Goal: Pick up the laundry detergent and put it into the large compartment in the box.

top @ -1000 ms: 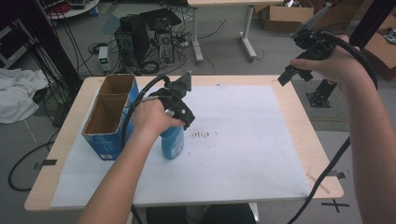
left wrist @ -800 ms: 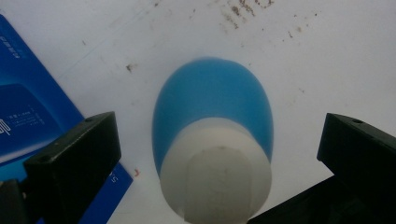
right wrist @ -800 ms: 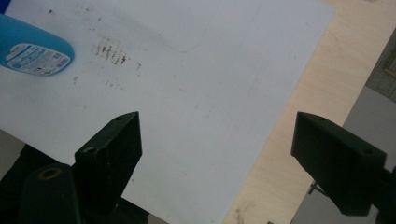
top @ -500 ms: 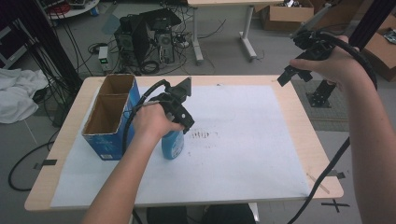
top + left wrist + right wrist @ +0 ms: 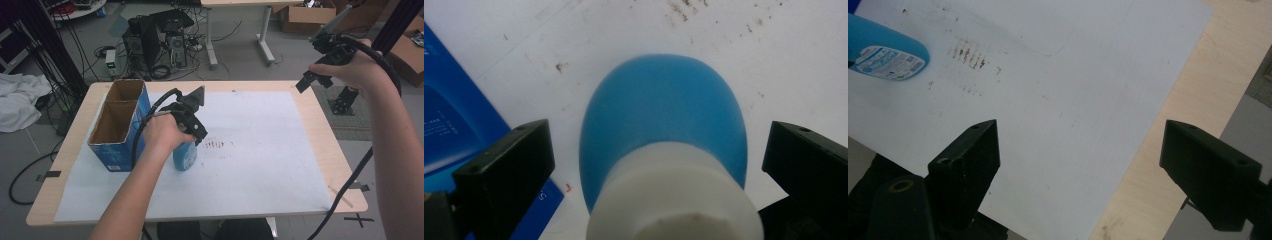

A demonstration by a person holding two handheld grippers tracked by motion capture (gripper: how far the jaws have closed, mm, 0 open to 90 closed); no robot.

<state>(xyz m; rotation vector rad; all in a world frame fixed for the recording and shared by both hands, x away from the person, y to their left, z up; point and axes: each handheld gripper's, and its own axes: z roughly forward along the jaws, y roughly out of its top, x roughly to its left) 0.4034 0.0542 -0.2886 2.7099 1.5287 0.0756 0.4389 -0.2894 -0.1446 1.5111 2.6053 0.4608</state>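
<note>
The blue bottle [image 5: 663, 125] is straddled by the left gripper [image 5: 659, 165], jaws apart; gripping and lifting remain. The right gripper [image 5: 1098, 165] is held open, far right.

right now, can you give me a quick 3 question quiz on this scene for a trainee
1. True or false: the left gripper has its jaws clamped shut on the white cap of the blue bottle.
2. Multiple choice: where does the blue bottle stand? A) inside the blue box B) on the white sheet just beside the box C) on the floor
3. Fill in: the right gripper is held ____ the table's far right corner, with nothing between its jaws.

Key
1. False: the jaws stand open either side of the cap, with gaps showing.
2. B
3. above
</note>
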